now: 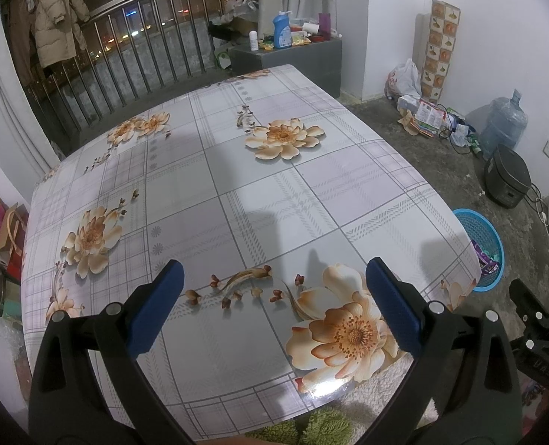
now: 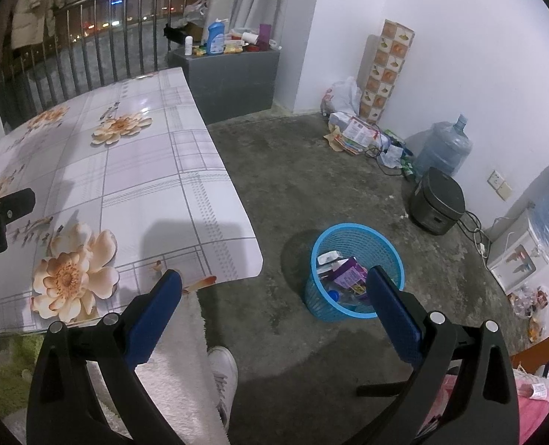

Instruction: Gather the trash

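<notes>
A blue mesh basket (image 2: 352, 244) stands on the concrete floor off the table's right corner; several wrappers and a purple packet (image 2: 348, 272) lie inside it. The same blue basket (image 1: 486, 230) shows at the table's right edge in the left wrist view. My left gripper (image 1: 274, 278) hovers open over the near part of the flowered table (image 1: 237, 185), nothing between its blue pads. My right gripper (image 2: 274, 285) hangs open over the floor between the table's corner (image 2: 200, 193) and the basket, empty. No loose trash shows on the tabletop.
A grey cabinet (image 2: 233, 74) with bottles stands beyond the table by the railing. Along the right wall lie bags and papers (image 2: 352, 129), a water jug (image 2: 441, 148), a dark cooker (image 2: 436, 200) with cables and a dispenser (image 2: 515, 256). A person's white shoe (image 2: 224, 374) is below.
</notes>
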Demonstrator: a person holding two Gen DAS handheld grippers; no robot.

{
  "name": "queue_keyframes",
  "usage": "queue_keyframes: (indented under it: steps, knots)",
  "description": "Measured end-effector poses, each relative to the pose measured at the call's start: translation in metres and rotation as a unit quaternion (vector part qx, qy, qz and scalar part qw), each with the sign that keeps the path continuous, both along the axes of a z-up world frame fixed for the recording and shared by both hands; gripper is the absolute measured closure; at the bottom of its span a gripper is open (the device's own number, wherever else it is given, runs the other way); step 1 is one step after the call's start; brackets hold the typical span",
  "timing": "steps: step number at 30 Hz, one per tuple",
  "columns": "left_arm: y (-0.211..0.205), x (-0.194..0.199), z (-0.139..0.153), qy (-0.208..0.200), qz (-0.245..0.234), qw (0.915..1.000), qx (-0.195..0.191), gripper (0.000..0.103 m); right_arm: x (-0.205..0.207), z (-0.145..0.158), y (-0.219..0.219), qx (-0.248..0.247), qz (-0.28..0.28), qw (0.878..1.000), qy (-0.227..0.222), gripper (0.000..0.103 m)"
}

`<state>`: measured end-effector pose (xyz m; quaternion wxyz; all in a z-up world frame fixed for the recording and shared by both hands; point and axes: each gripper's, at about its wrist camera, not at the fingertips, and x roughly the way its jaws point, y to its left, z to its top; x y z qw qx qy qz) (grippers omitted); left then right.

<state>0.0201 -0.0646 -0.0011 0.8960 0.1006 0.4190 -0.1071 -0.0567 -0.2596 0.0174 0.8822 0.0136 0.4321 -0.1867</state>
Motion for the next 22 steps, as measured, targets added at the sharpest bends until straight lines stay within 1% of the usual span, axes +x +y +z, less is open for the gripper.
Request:
queue_keyframes:
  steps: [16,22]
  knots:
    - [0.0022,-0.0003,-0.0017,0.003,0.000,1.0000,0.001,0.009,0.0005,0.0000,0.0018,0.000,0.000,1.000,-0.001,0.006]
    - [0.0031,-0.0035,-0.0042,0.006,0.000,1.0000,0.002,0.009,-0.0005,0.0027,0.0038,0.002,-0.004,1.000,-0.008,0.006]
